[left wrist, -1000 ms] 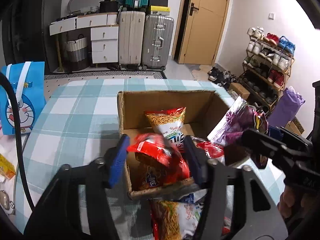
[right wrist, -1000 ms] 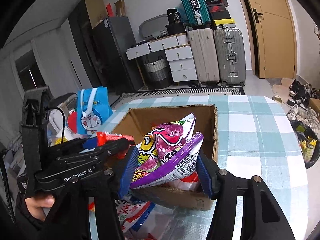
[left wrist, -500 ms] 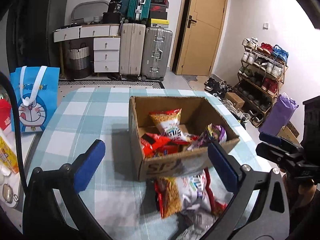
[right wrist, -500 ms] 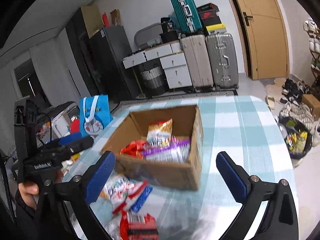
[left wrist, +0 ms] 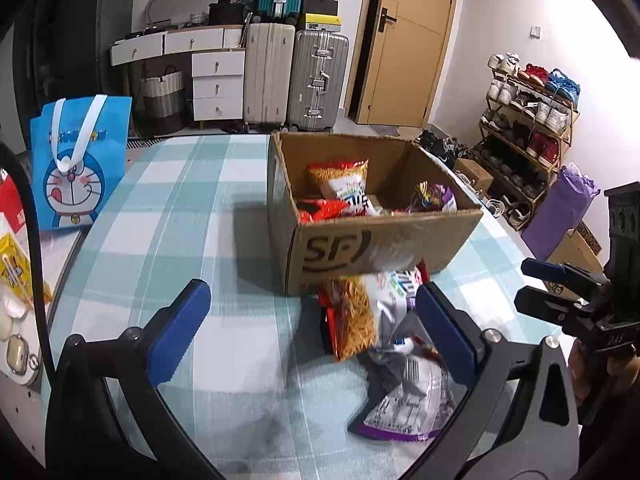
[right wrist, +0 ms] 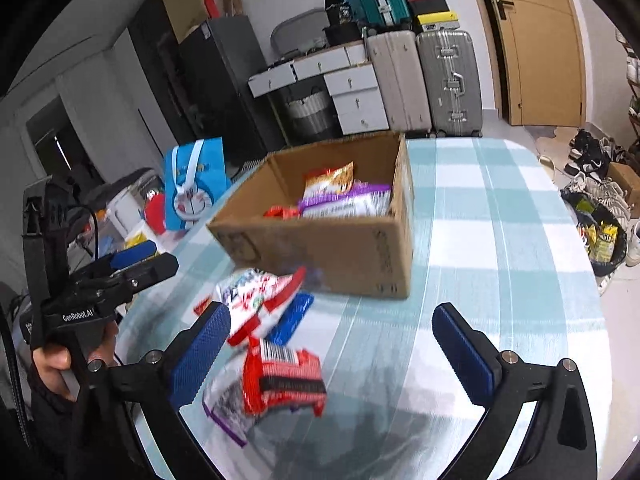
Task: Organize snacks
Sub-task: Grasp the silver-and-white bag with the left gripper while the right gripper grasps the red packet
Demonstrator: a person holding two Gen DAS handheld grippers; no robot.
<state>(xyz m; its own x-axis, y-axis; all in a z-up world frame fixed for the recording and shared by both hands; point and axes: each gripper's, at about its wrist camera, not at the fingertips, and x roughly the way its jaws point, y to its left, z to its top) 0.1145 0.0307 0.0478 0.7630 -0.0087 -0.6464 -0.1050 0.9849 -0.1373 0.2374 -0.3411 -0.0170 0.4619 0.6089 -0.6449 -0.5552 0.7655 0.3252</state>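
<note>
A cardboard box (left wrist: 384,248) (right wrist: 320,248) stands on the checked tablecloth and holds an orange-and-white bag (left wrist: 340,180), a red bag (left wrist: 320,210) and a purple bag (left wrist: 434,196) (right wrist: 348,202). Several loose snack bags lie in front of it: an orange-and-white one (left wrist: 360,312), a purple-edged one (left wrist: 412,404), a red pack (right wrist: 284,380) and a red-and-white bag (right wrist: 256,300). My left gripper (left wrist: 312,332) is open and empty above the loose bags. My right gripper (right wrist: 332,352) is open and empty, back from the box.
A blue cartoon gift bag (left wrist: 78,164) stands at the table's left edge, with small items beside it. Suitcases (left wrist: 296,80), drawers and a door are behind the table. A shoe rack (left wrist: 524,120) stands at the right.
Both grippers have let go of their bags, the red and the purple, which now lie in the box. Both opened wide and drew back toward the loose bags in front of the box.
</note>
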